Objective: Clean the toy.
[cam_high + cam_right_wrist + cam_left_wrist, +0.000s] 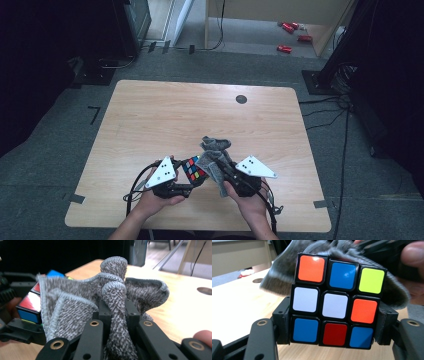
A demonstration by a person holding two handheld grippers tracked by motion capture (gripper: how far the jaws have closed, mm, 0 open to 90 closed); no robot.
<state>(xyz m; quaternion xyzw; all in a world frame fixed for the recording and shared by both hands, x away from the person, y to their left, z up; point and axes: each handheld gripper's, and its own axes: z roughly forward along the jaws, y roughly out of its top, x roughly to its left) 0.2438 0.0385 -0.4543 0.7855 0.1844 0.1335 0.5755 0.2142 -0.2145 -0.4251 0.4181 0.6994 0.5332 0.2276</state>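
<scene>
Landmark for all positions: the puzzle cube (194, 170), which sits above the near part of the wooden table (150, 120), between the person's two hands.

Left of the cube: the left hand (155, 200) carries the left gripper (187, 186), with its grey three-cornered plate (163, 172) just left of the cube. In the left gripper view the jaws stand against the cube's two opposite sides, pads pressed on the lower rows, so the tongs are clamped on the cube. The face turned to that camera reads orange, blue, yellow-green on top; white, white, orange in the middle; blue, red, blue at the bottom.

At the cube: a grey knitted cloth (214, 159) lies against its right and far side. In the left gripper view the cloth (282, 277) drapes behind and over the cube's top edge. In the right gripper view the cloth (75, 310) covers most of the cube (31, 305), leaving its left edge showing.

Right of the cube: the right hand (250, 202) carries the right gripper (222, 170). In the right gripper view its jaws are drawn close together, with a twisted fold of cloth pinched between them; the tongs are gripping the cloth.

Beyond the cube, well apart from it, a dark round disc (241, 99) lies at the table's far edge.
</scene>
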